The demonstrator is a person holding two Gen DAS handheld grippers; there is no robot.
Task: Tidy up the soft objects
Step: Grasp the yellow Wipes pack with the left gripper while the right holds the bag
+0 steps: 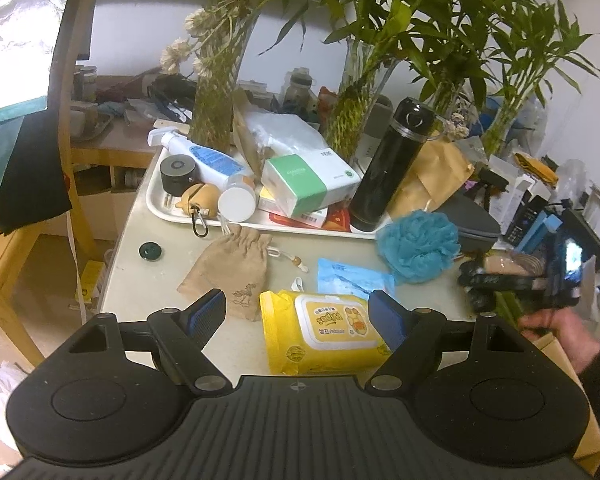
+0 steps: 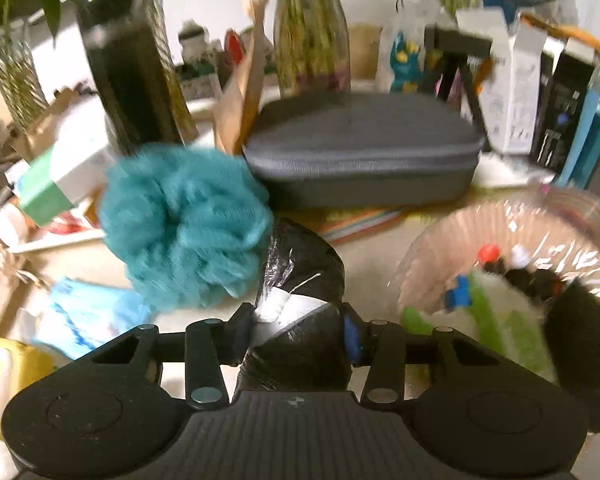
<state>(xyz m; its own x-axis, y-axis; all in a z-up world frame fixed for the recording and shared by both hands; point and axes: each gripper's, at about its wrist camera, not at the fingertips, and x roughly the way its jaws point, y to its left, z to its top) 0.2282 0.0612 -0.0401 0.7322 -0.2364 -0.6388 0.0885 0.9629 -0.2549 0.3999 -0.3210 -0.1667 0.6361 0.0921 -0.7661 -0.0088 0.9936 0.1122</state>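
Where pads pinch, black bundle [image 2: 300, 292] inside right tool [image 2: 298, 334].

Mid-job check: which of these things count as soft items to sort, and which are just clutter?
Job items: black wrapped bundle in the right tool; teal bath pouf; yellow wipes pack between the open left tool's fingers; burlap pouch; pink basket.

Lying about: black flask; grey case; white tray; vases.

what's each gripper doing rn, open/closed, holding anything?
Left gripper: open, empty, hovering over the yellow wipes pack.
Right gripper: closed on a black plastic-wrapped bundle, next to the pink basket.
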